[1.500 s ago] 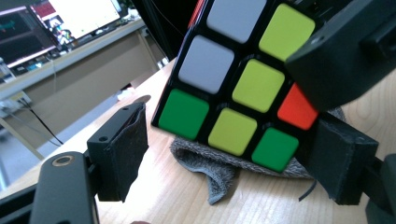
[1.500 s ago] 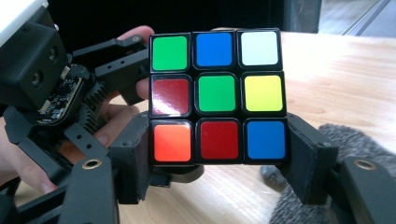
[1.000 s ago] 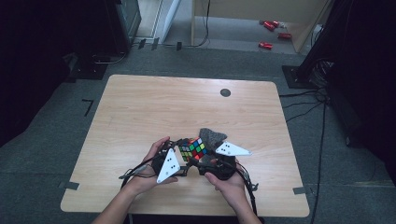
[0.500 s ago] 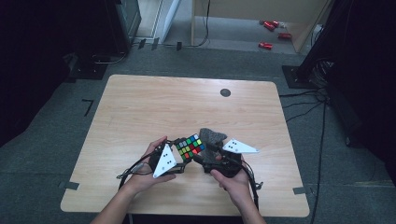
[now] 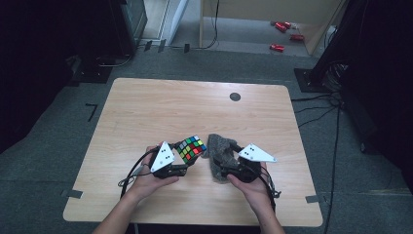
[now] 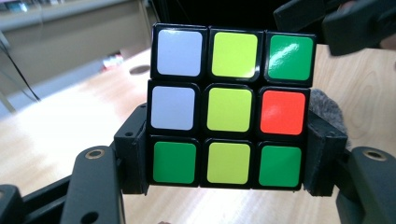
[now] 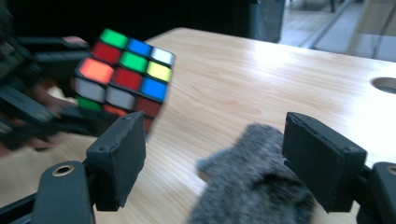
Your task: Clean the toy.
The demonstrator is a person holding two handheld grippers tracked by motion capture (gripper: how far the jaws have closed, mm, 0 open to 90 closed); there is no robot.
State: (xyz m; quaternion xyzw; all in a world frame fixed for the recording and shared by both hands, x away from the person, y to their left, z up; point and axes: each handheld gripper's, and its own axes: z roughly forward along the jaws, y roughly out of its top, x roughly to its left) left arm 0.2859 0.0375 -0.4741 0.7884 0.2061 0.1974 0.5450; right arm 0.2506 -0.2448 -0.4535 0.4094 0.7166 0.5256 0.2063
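A scrambled Rubik's cube (image 5: 191, 147) hangs just above the wooden table (image 5: 195, 107) near its front edge. My left gripper (image 5: 187, 158) is shut on it. In the left gripper view the cube (image 6: 231, 112) is clamped by its lower rows between my left gripper (image 6: 229, 161) jaws, a mostly yellow and green face towards the camera. A grey fuzzy cloth (image 5: 218, 152) lies over the front of my right gripper (image 5: 225, 165). In the right gripper view my right gripper (image 7: 219, 161) stands open; the cloth (image 7: 252, 191) sits between the jaws, against the right-hand one. The cube (image 7: 123, 74) is to the upper left.
A dark round hole (image 5: 235, 96) sits near the table's far edge. Cables trail from both grippers over the front of the table. Beyond the table, on the floor, lie red objects (image 5: 277, 47) and dark equipment stands (image 5: 316, 78).
The two grippers have drawn apart. My left gripper with the cube has shifted left and a little up. The right gripper with the cloth has shifted slightly right.
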